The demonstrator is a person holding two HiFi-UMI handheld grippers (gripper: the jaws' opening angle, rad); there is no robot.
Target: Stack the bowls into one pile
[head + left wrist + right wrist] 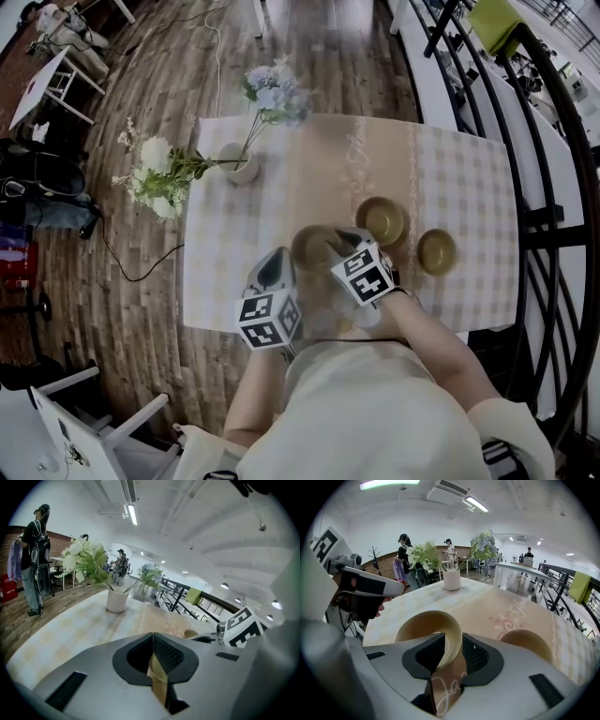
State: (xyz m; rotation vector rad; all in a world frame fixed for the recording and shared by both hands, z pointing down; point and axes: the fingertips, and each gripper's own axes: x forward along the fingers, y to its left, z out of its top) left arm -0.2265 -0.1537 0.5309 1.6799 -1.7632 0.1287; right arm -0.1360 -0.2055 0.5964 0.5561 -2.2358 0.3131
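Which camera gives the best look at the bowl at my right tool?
The right gripper view: the bowl sits centre frame, its near rim between the open jaws of the right tool. The head view shows it from above, partly covered by that tool. The left gripper view gives no sure sight of it.

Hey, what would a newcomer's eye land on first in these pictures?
Three tan bowls sit unstacked on the checked table. The right gripper straddles the nearest bowl at its rim with open jaws; the left gripper, beside it, is shut and empty. A white vase of flowers stands at the far left corner.
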